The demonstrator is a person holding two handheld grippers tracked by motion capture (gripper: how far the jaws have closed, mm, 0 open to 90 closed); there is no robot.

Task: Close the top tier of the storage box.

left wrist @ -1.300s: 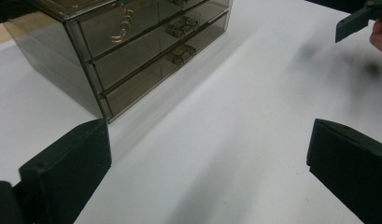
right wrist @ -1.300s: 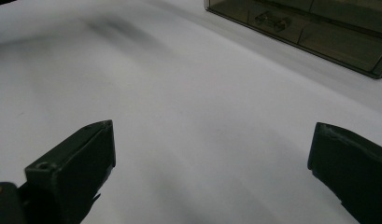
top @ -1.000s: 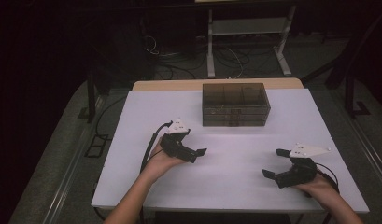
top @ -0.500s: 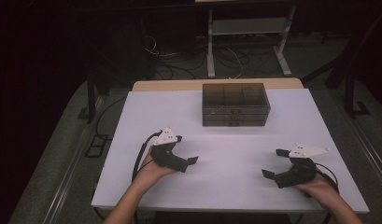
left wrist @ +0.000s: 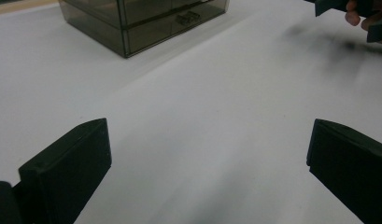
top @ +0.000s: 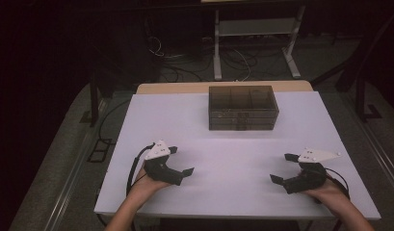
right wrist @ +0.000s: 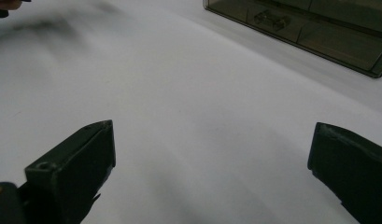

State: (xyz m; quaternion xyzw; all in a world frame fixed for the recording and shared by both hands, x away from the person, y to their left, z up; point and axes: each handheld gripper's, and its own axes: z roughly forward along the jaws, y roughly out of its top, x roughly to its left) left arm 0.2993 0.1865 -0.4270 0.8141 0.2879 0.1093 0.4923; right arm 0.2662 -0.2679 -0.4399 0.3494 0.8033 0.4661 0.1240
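Both of your claws sit spread wide and empty near the desk point(top: 137, 125) front edge: left claw point(top: 180, 161), right claw point(top: 284, 167). A smoky clear drawer box point(top: 242, 107) stands ahead at the far middle, its long side and drawer fronts facing you, well apart from both and about equally distant from each.

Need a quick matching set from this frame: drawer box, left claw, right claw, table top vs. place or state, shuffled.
Things:
1. drawer box
2. left claw
3. right claw
4. table top

Place or state:
A. white, bare between the two hands
B. open, near the front right of the table
C. smoky and see-through, at the far middle, drawers closed
D. open, near the front left of the table

Pairs: 1-C, 2-D, 3-B, 4-A
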